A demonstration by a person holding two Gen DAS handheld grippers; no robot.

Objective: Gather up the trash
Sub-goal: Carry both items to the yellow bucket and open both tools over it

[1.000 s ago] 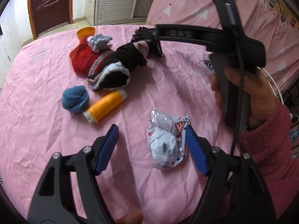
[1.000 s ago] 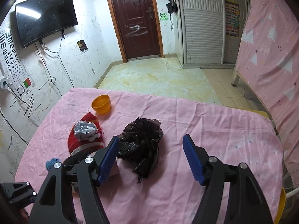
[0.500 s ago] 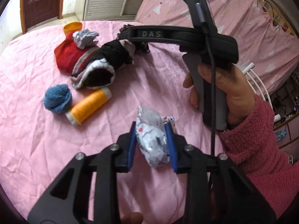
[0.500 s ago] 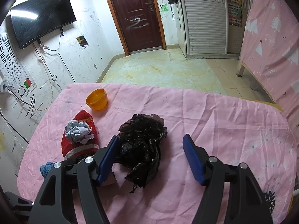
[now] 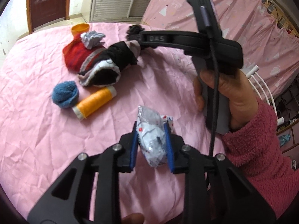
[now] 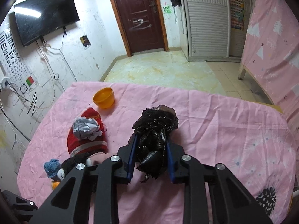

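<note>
Left wrist view: left tool (image 5: 151,145) has its blue pads clamped on a crumpled white plastic wrapper with red print (image 5: 152,141), and the jaws are closing a little further on it. The wrapper sits between the pads, just over the pink-sheeted surface (image 5: 37,140); I can't tell if its low end touches the sheet. Its long axis runs along the fingers, top end pointing away toward the clothes, bottom end toward the camera. Risk: the grip is on soft, slick film, with much of it sticking out past the pads, so it could slide out or tear on a quick lift. An orange thread spool (image 5: 94,102) and a blue knitted ball (image 5: 65,94) lie near, to the left, not trash by my guess, and a wide swing could knock them. The person's right hand (image 5: 224,100) grips the other tool's handle close by, so the two could collide.

Right wrist view: right tool (image 6: 151,158) is shut narrow on a crumpled black plastic bag (image 6: 155,140), which bulges above the pads, resting on the surface. Long axis runs roughly away from the camera, open ragged end toward the door. Risk: only a fold may be caught, so the bag could unfurl or drop. The red knitted hat with grey crumpled paper (image 6: 86,136) lies just left, apart from the bag.
</note>
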